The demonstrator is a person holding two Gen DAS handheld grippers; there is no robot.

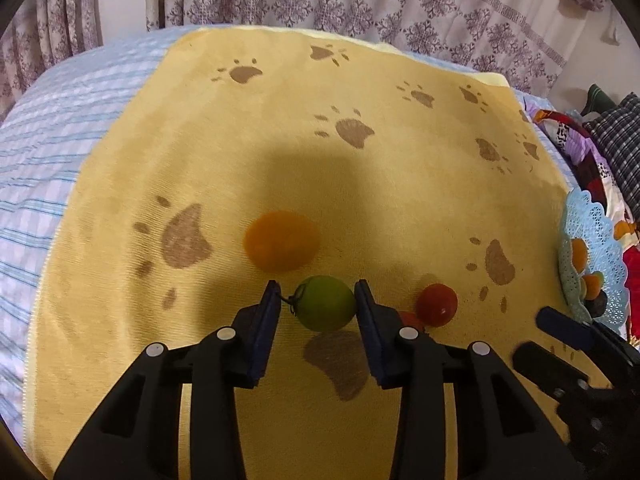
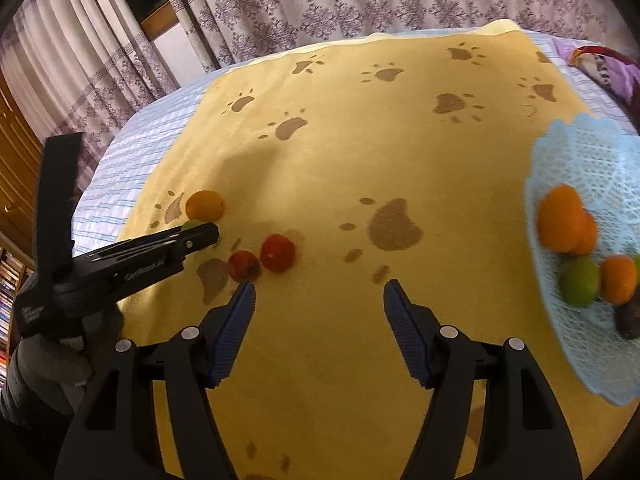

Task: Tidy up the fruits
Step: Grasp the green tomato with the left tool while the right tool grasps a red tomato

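A green fruit (image 1: 326,304) with a short stalk lies on the yellow paw-print cloth (image 1: 280,120), between the fingers of my left gripper (image 1: 318,286), which is shut on it. Just beyond it lies an orange (image 1: 282,240). To the right are two red tomatoes, a bigger one (image 1: 437,304) and a smaller one (image 1: 410,318). In the right wrist view my right gripper (image 2: 320,292) is open and empty above bare cloth, with the tomatoes (image 2: 278,252) ahead to the left. My left gripper (image 2: 208,234) shows there in a gloved hand.
A light blue lace-pattern basket (image 2: 592,152) at the cloth's right edge holds oranges, a green fruit and something dark. The cloth lies on a striped blue bedsheet (image 1: 60,160). Patterned curtains hang behind, and a pile of coloured fabric (image 1: 592,140) sits far right.
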